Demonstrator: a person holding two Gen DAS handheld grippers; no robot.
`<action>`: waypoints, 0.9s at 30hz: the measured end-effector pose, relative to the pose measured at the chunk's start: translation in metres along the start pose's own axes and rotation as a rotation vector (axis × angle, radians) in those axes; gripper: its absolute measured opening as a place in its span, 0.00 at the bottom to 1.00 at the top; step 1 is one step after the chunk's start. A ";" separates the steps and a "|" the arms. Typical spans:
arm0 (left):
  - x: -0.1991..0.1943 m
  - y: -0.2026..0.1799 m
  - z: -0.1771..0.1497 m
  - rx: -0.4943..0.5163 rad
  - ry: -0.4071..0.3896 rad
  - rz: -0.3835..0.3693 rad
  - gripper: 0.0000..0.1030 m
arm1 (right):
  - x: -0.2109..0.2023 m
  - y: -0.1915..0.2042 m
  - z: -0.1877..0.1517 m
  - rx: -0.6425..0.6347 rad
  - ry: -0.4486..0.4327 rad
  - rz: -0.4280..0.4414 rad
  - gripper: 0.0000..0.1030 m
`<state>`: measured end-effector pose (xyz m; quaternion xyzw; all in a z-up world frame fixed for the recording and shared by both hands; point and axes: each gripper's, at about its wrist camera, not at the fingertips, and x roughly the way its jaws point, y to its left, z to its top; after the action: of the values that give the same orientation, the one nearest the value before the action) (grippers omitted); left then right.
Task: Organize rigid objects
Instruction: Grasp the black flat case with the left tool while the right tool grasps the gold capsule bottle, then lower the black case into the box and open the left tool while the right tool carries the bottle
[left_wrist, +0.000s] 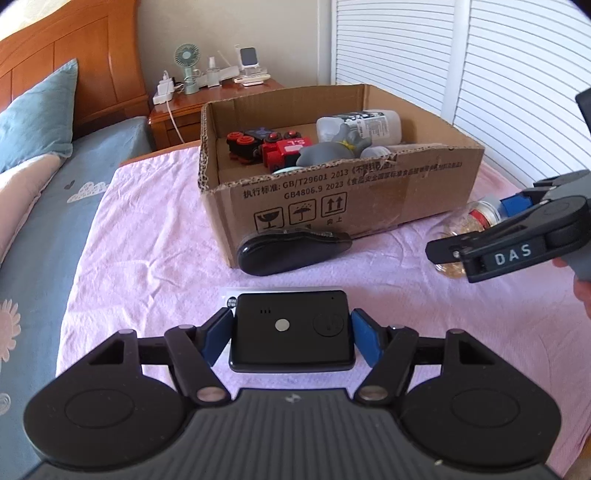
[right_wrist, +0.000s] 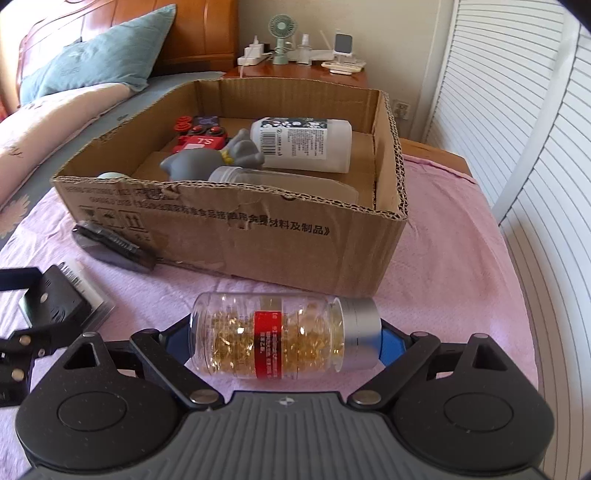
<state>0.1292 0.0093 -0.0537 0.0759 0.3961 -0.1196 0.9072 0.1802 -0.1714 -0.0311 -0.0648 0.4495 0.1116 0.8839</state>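
A pink cloth (left_wrist: 155, 240) covers the surface. The left tongs (left_wrist: 291, 334) pinch a black device (left_wrist: 291, 332) at 6 o'clock of the cardboard box (left_wrist: 369, 199). The right tongs (right_wrist: 286, 338) straddle a lying capsule bottle (right_wrist: 280, 336), blue pads at both ends; contact unclear.

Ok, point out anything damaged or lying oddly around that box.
The cardboard box has a ragged, torn top edge and small punctures on its near wall. The clear capsule bottle lies on its side on the pink cloth, not upright. A black case leans against the box's front. Nothing looks spilled.
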 end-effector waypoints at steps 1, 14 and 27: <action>-0.001 0.000 0.001 0.012 0.001 0.001 0.67 | -0.003 0.000 -0.001 -0.009 0.001 0.004 0.93; -0.032 0.001 0.033 0.084 -0.024 -0.067 0.67 | -0.053 -0.005 0.005 -0.068 -0.060 0.083 0.93; 0.004 0.010 0.106 0.115 -0.103 -0.020 0.67 | -0.082 -0.014 0.031 -0.078 -0.148 0.080 0.93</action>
<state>0.2090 -0.0062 0.0151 0.1176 0.3421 -0.1548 0.9193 0.1612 -0.1899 0.0536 -0.0728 0.3806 0.1687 0.9063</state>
